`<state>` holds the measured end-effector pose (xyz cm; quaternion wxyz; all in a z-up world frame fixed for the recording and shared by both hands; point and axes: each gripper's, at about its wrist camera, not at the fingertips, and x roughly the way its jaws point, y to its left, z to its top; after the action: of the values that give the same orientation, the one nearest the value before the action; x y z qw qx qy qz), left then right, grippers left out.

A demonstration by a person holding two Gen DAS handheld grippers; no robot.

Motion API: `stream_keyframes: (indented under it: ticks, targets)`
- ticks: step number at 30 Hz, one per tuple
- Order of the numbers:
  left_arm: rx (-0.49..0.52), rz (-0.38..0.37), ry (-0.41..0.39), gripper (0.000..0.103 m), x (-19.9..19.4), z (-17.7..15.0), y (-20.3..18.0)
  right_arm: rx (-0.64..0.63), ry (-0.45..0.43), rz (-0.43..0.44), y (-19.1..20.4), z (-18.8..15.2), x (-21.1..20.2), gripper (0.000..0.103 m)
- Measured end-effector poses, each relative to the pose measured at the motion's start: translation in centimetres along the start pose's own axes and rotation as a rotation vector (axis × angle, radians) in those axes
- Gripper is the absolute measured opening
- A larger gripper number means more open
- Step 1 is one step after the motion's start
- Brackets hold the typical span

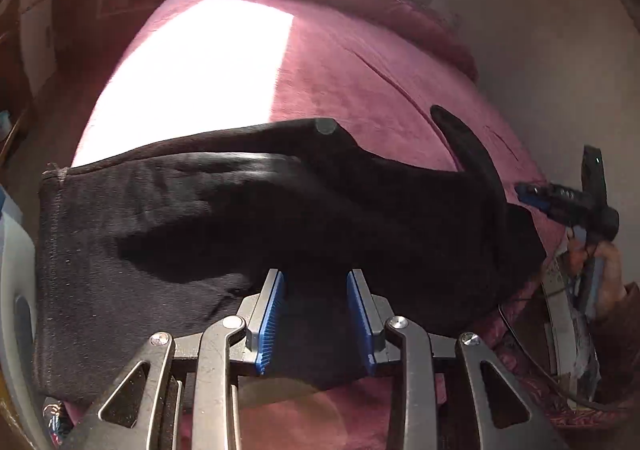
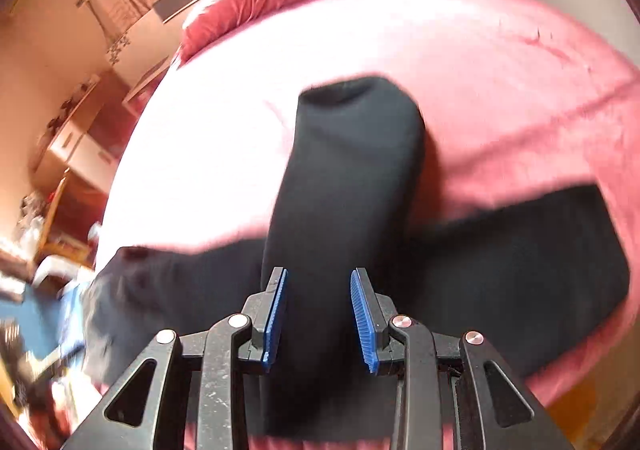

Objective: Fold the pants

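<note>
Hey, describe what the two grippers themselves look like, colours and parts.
Both match: the left gripper and right gripper have dark metal linkage arms with triangular cutouts and silver round rivets. Each finger carries a ribbed blue pad, black-backed. In the left view, the right gripper's body looks black with blue trim.

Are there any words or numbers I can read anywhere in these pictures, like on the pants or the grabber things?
None can be read.
The black pants show only stitching, no label.
The blue fingers and the red bedcover carry no writing.
The boxes against the wall in the left wrist view are too blurred to tell whether they bear print.
</note>
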<state>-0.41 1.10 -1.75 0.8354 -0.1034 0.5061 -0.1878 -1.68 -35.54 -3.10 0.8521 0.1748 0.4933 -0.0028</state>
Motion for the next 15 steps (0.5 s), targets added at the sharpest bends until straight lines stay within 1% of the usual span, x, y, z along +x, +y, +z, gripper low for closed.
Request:
stream_keyframes:
  ticks: [1,2,3,6,8,10,13,15]
  targets:
    - [0.029,-0.016,0.030,0.033,1.0,0.0,-0.9,0.006,-0.002,-0.009,0.3,1.3,0.9,0.039]
    - [0.052,-0.020,0.059,0.033,1.9,0.0,-1.5,0.012,-0.002,-0.019,0.9,2.8,2.1,0.055]
    - [0.067,-0.023,0.085,0.033,2.7,-0.1,-2.0,0.013,-0.004,-0.021,1.5,3.9,3.1,0.065]
    - [0.089,-0.041,0.149,0.033,4.3,-0.5,-2.7,-0.010,0.009,-0.055,2.8,7.3,6.0,0.065]
    - [0.080,-0.044,0.180,0.033,5.2,-0.6,-2.6,-0.030,0.028,-0.100,3.7,9.1,8.4,0.065]
    - [0.060,-0.052,0.197,0.033,5.8,-0.6,-2.4,-0.041,0.049,-0.164,4.1,10.7,10.7,0.065]
    - [0.036,-0.065,0.207,0.033,6.2,-0.6,-2.0,-0.029,0.078,-0.212,4.0,12.3,13.2,0.065]
    - [0.030,-0.069,0.215,0.033,6.0,-0.7,-1.6,-0.026,0.104,-0.250,3.9,12.6,14.9,0.065]
